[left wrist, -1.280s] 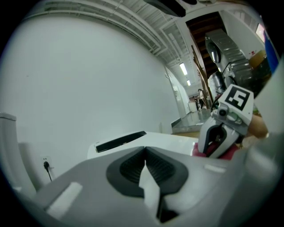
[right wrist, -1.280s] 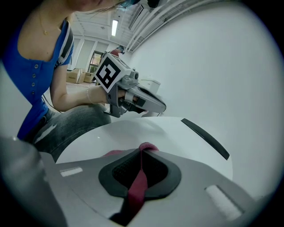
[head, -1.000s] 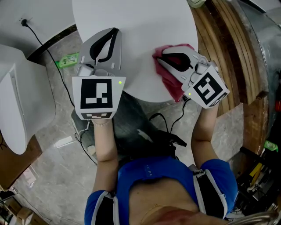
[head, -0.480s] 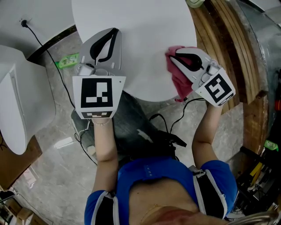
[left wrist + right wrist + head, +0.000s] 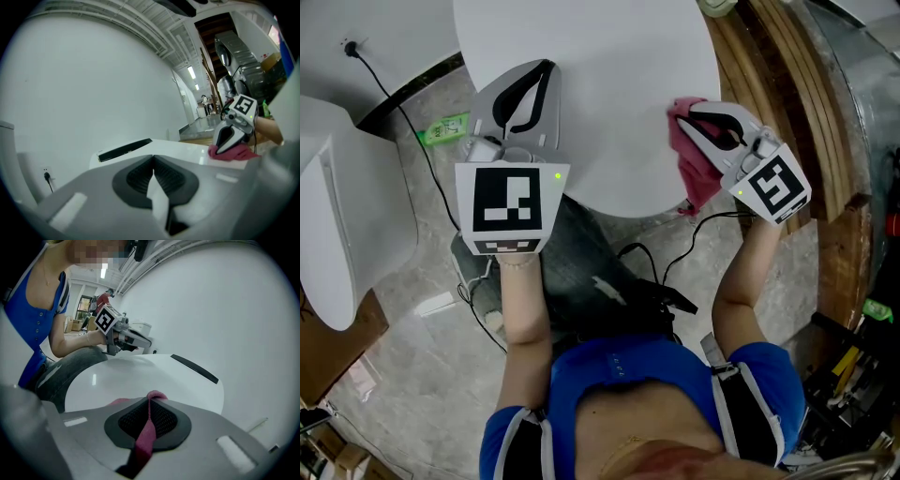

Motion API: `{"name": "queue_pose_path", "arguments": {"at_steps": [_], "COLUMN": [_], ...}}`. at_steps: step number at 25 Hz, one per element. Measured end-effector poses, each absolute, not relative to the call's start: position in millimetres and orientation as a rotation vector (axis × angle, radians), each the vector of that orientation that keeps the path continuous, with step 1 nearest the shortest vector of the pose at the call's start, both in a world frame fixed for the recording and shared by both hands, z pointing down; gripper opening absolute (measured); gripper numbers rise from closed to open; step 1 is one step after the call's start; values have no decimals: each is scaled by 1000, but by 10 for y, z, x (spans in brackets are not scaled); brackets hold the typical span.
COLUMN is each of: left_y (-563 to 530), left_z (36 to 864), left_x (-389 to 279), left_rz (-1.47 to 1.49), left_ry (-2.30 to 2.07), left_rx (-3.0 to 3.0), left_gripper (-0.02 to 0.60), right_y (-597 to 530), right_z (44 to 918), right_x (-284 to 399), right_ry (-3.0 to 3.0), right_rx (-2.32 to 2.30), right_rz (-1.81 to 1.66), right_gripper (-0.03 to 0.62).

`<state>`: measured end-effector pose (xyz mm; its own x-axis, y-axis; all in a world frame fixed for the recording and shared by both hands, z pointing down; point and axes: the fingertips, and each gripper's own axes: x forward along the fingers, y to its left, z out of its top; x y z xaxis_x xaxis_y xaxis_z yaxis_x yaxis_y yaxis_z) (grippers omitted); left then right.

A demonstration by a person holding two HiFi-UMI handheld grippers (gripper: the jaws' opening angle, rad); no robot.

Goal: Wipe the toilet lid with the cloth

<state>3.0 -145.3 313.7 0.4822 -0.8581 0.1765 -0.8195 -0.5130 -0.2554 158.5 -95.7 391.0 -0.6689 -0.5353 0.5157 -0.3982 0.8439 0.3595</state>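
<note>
The white toilet lid (image 5: 591,84) fills the top middle of the head view. My right gripper (image 5: 694,112) is shut on a red cloth (image 5: 692,161) that lies pressed on the lid's right edge and hangs over its rim. In the right gripper view the cloth (image 5: 146,437) runs as a thin strip between the closed jaws (image 5: 151,401). My left gripper (image 5: 546,67) rests on the lid's left side, shut with nothing in it; its jaws meet at the tip (image 5: 153,158). From the left gripper view the right gripper (image 5: 229,133) sits on the cloth (image 5: 232,152).
A white cistern or fixture (image 5: 337,206) stands at the left, with a black cable (image 5: 403,103) and a green packet (image 5: 442,128) on the floor. Wooden slats (image 5: 778,84) run along the right. The person's knees and blue top (image 5: 628,375) are below the lid.
My right gripper has slid the red cloth rightward across the lid to its right edge. The left gripper has stayed where it was.
</note>
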Motion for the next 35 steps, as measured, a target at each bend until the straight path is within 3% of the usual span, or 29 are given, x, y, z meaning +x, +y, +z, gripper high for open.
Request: {"name": "queue_pose_path", "arguments": {"at_steps": [35], "left_y": [-1467], "left_z": [3144], "left_x": [46], "left_rz": [-432], "left_ry": [1457], "left_rx": [-2599], "left_gripper": [3], "right_y": [-680], "right_z": [3918], "right_x": [1572], "right_ry": [-2431], "right_rx": [667], "right_rz": [-310], "right_gripper": [9]}}
